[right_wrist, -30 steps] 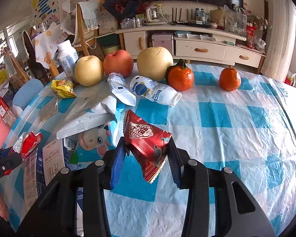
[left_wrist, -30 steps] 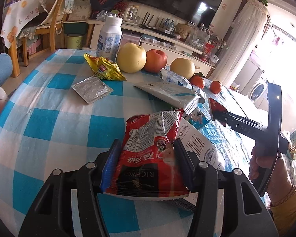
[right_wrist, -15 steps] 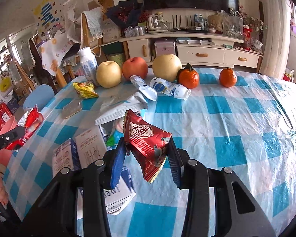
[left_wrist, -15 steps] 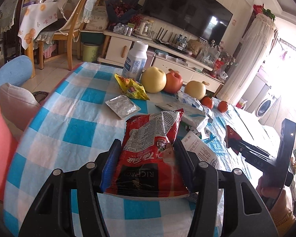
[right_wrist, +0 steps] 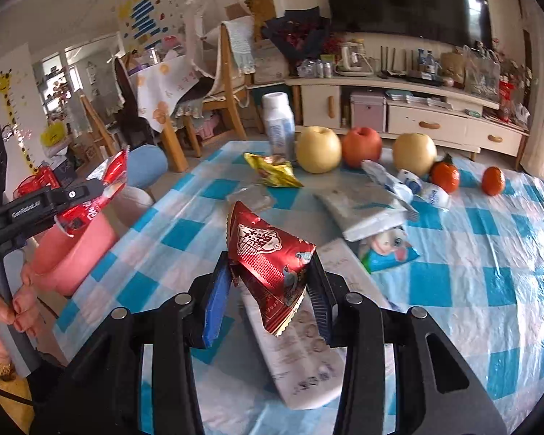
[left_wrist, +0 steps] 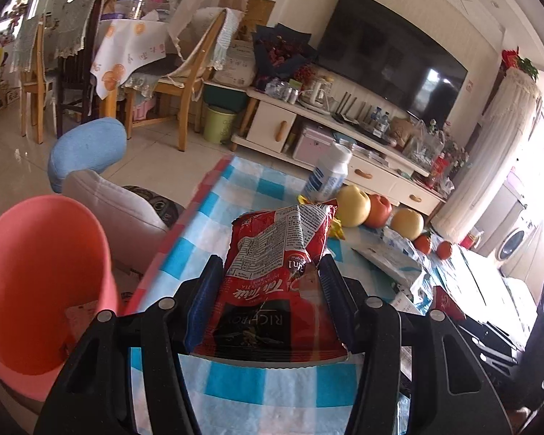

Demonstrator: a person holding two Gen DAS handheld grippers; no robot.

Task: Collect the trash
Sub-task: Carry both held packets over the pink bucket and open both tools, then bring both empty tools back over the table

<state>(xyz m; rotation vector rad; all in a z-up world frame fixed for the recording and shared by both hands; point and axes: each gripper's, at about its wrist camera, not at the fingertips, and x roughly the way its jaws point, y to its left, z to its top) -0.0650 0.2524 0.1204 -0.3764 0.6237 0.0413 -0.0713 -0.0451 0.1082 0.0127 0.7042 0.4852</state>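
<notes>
Both grippers clamp wrappers near the pink bin — left gripper a red tea sachet; right gripper a red foil packet; neither dropped yet; yellow wrapper left beyond it.

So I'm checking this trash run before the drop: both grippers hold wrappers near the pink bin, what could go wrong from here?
1. The left gripper holds the red packet over the table edge, not yet over the pink bin; released now, it could miss.
2. The right gripper pinches only part of the foil wrapper, which might slip.
3. Both heading for one bin, the grippers could collide.
</notes>
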